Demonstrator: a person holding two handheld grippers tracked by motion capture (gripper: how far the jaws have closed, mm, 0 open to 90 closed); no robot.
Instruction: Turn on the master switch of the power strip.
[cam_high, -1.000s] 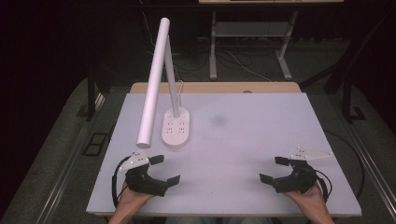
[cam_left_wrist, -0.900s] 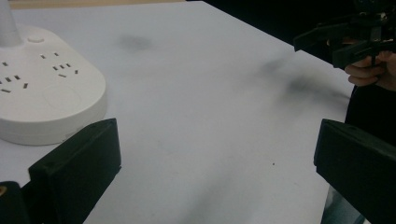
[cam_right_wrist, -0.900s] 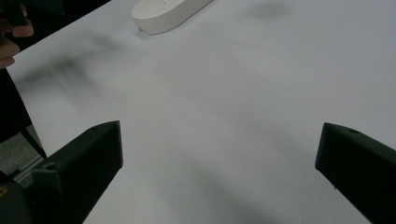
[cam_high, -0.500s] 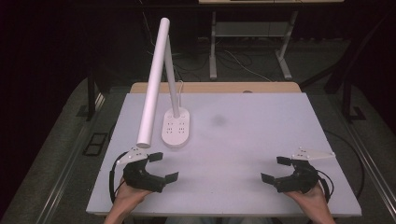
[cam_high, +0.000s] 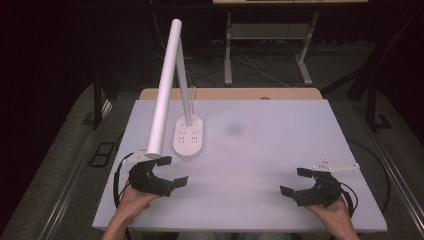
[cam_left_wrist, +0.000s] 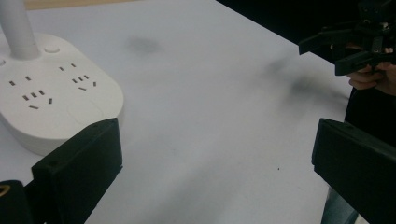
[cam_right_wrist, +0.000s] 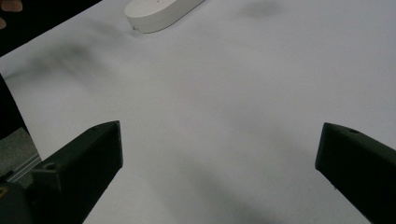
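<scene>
Desk lamp, white, stands on left-centre of the tabletop; its oval base carries socket slots, and the long tube head leans forward and down toward the near left edge. Left gripper sits just in front of the tube's lower end, near the base but not touching it, jaws spread wide, nothing held. In the left gripper view the base lies just beyond the left jaw. Right gripper rests at the near right of the tabletop, well apart from the lamp, jaws wide, empty. Faint grey smudge mid-tabletop.
</scene>
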